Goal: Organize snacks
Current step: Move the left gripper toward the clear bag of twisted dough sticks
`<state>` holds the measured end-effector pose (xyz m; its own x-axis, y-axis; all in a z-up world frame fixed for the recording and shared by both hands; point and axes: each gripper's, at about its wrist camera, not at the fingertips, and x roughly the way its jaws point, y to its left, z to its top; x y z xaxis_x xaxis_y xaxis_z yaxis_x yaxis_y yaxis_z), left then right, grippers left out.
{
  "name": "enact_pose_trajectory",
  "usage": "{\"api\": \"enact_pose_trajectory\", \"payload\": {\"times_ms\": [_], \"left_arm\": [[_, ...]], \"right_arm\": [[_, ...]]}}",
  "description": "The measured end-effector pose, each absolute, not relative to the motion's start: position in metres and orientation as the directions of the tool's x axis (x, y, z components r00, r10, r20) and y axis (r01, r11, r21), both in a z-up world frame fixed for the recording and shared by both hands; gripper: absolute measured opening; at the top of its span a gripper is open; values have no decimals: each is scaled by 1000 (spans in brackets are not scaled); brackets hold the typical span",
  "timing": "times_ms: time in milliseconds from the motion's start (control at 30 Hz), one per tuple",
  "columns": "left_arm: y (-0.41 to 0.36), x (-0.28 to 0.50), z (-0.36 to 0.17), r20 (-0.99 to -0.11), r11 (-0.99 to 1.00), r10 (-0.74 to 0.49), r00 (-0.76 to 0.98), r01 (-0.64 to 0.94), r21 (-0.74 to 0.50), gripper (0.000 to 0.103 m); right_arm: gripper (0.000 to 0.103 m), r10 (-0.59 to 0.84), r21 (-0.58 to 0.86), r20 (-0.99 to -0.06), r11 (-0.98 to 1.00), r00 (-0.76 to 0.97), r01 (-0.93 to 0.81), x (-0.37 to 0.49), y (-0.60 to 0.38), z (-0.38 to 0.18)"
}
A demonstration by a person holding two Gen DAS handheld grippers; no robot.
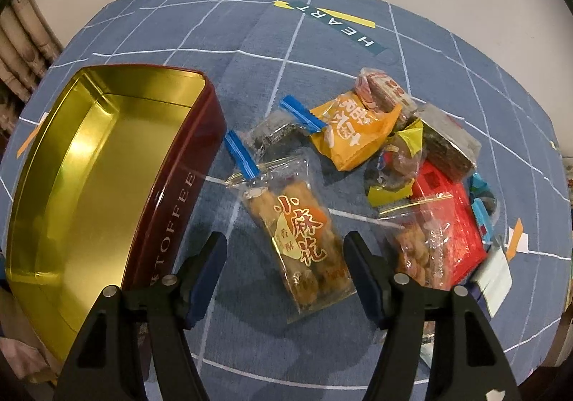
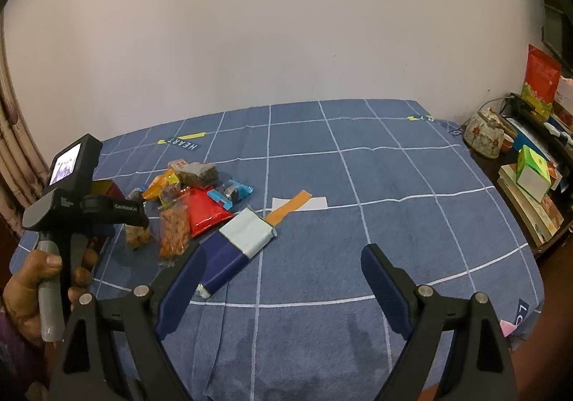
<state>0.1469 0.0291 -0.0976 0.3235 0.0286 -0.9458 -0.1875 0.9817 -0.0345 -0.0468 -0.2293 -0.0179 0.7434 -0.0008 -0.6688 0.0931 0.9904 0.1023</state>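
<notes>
An open dark red toffee tin (image 1: 168,193) with a bare gold inside stands at the left. My left gripper (image 1: 286,243) is open, hovering just over a clear packet of fried twists (image 1: 297,232). Beyond lie a blue-ended packet (image 1: 272,130), an orange packet (image 1: 351,132), a red packet (image 1: 451,218) and several more snacks. In the right wrist view my right gripper (image 2: 283,257) is open and empty, above the blue checked cloth (image 2: 358,186). The snack pile (image 2: 189,200) and a blue and pale packet (image 2: 236,243) lie to its front left.
The left hand-held gripper (image 2: 82,211) and the tin's corner (image 2: 107,189) show at the left of the right wrist view. Orange and white paper strips (image 2: 297,204) lie on the cloth. A side shelf with a teapot (image 2: 483,136), books and boxes stands at the right.
</notes>
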Motion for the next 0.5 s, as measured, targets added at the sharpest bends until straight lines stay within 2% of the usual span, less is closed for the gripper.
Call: {"api": "enact_pose_trajectory", "payload": {"times_ms": [400, 500], "left_arm": [[22, 154, -110, -950, 983, 42, 309, -185, -17, 65], [19, 154, -110, -947, 985, 51, 316, -172, -4, 62]], "right_arm": [[91, 3, 101, -680, 991, 733, 89, -45, -229, -21], [91, 2, 102, -681, 991, 732, 92, -44, -229, -22]]}}
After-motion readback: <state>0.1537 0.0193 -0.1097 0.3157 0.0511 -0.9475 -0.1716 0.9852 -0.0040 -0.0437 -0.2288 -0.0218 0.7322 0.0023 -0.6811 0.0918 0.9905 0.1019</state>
